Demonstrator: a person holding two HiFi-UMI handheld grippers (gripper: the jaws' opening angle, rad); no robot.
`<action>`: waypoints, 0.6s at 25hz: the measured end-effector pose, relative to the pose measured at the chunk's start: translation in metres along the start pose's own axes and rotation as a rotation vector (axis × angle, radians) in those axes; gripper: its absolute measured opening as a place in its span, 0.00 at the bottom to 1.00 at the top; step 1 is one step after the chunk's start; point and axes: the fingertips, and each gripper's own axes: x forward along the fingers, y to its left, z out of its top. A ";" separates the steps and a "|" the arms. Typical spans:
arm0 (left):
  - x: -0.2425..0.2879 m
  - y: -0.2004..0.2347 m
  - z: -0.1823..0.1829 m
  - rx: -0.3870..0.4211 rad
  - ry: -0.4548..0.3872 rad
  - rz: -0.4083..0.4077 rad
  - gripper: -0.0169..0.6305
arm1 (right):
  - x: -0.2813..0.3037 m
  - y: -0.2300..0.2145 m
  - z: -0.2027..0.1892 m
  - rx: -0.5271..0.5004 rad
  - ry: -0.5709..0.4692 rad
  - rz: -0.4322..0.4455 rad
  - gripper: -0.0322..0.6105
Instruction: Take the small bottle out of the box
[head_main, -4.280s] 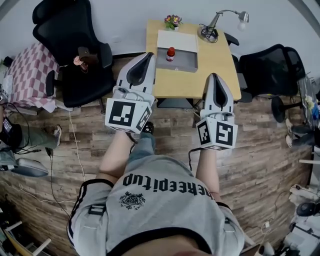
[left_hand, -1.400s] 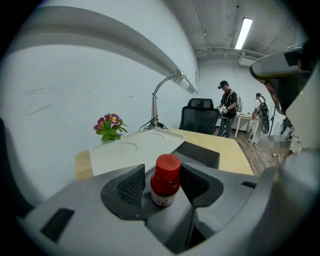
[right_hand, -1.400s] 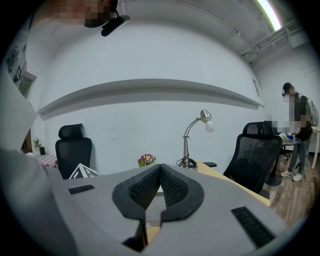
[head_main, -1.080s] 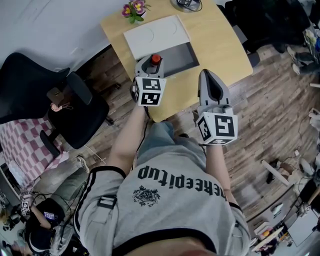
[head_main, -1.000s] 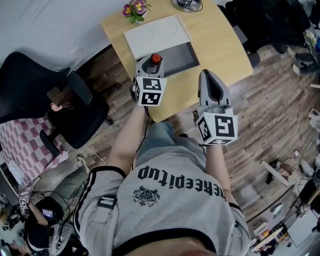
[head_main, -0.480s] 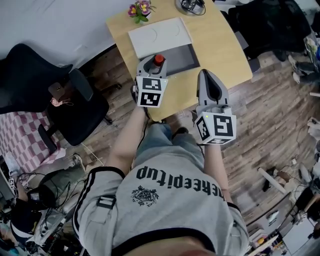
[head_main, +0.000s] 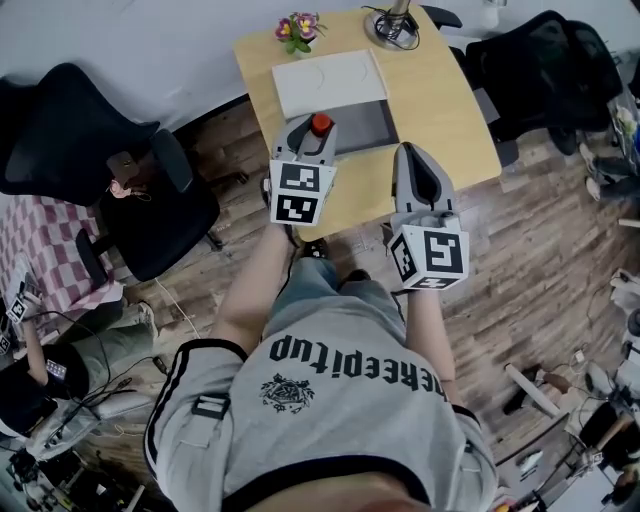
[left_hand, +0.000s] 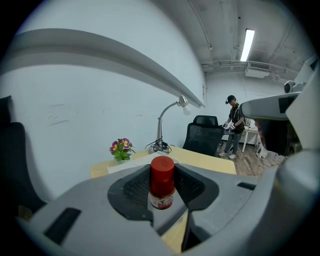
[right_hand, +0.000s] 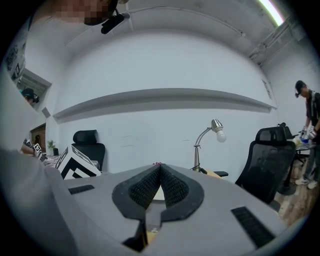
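Head view looks down on a brown plank floor with a light wooden rectangular table against the white wall and a black mesh office chair off to its left. On the table lies a shallow grey rectangular box, open, with a flat white rectangular panel against its far side. The left gripper, grey with a black-and-white marker cube, reaches over the box's near left corner. The right gripper, of the same build, hangs over the table's near edge, just right of the box and apart from it.

In the left gripper view the ribbed black pads press on either side of a small bottle with a red cap and a white-and-red label. It stands upright between them, with the tabletop behind and below it. In the right gripper view the pads meet at their tips with nothing between them.

A silver gooseneck desk lamp and a small pot of pink and yellow flowers stand at the table's far edge.
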 end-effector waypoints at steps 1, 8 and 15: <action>-0.005 -0.001 0.003 0.000 -0.008 0.006 0.25 | -0.002 0.001 0.002 -0.003 -0.003 0.007 0.05; -0.039 -0.012 0.029 0.006 -0.073 0.049 0.25 | -0.018 0.002 0.014 -0.020 -0.032 0.043 0.05; -0.075 -0.021 0.052 -0.007 -0.142 0.088 0.25 | -0.034 0.002 0.026 -0.034 -0.063 0.069 0.05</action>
